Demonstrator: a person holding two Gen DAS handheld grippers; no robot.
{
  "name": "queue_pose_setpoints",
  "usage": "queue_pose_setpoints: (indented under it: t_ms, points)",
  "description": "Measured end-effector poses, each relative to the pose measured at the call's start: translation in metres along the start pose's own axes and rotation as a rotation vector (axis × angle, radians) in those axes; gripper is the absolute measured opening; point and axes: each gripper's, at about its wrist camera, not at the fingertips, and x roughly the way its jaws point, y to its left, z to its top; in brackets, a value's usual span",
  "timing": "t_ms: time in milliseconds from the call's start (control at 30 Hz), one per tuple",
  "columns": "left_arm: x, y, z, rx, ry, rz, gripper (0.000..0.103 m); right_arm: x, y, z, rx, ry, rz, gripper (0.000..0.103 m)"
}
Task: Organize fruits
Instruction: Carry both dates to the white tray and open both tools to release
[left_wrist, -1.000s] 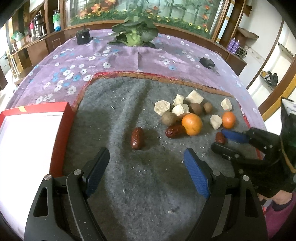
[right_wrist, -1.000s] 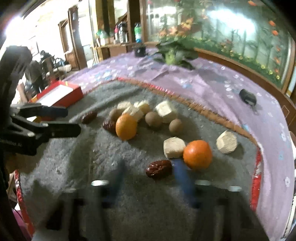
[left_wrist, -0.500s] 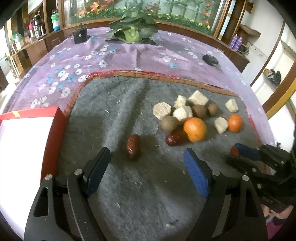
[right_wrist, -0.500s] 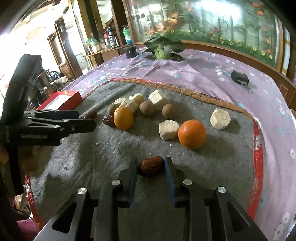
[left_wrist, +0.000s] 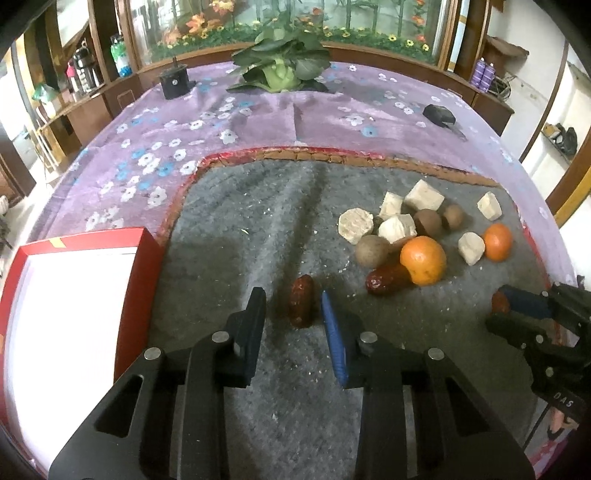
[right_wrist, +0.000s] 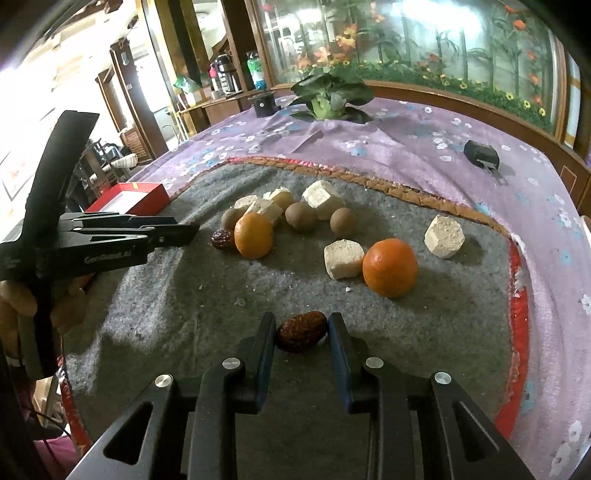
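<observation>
Grey felt mat (left_wrist: 280, 206), two wrinkled dates.
Your left gripper (left_wrist: 292, 306) narrowly brackets one date (left_wrist: 301, 305); your right gripper (right_wrist: 302, 331) pinches the other date (right_wrist: 302, 331).

On the grey mat (left_wrist: 258, 229), the fruit pile (left_wrist: 413, 236) lay to the right; the red box (left_wrist: 74, 295) sat off its left edge, the leafy plant (left_wrist: 280, 66) behind it.

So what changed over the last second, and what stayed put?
The left hand-held gripper moved up to the lone red date and narrowed around it; small gaps still show. The right hand-held gripper closed on the other red date, and now holds it. The oranges, pale cubes, brown fruits and red box kept their places.
</observation>
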Motion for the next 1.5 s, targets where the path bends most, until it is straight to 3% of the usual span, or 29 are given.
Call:
queue_pose_setpoints:
  t_ms: [367, 433, 533, 900, 1200, 1500]
  points:
    - [0.012, -0.007, 0.004, 0.018, 0.038, -0.009, 0.03, 0.001, 0.002, -0.001, -0.001, 0.01, -0.002, 0.028]
    - [0.01, -0.006, 0.002, 0.009, 0.034, -0.017, 0.015, 0.0, 0.005, -0.001, -0.007, 0.009, 0.002, 0.028]
    - [0.004, -0.004, -0.001, 0.004, 0.031, -0.05, 0.015, -0.002, 0.012, -0.001, -0.005, 0.007, 0.009, 0.028]
    - [-0.038, 0.008, -0.011, -0.018, -0.033, -0.063, 0.015, -0.009, 0.046, 0.01, 0.008, -0.024, 0.081, 0.028]
    - [-0.069, 0.046, -0.017, -0.076, -0.071, 0.017, 0.015, 0.0, 0.1, 0.038, -0.055, -0.042, 0.18, 0.028]
    - [-0.083, 0.113, -0.028, -0.188, -0.072, 0.104, 0.015, 0.026, 0.157, 0.078, -0.13, -0.033, 0.281, 0.028]
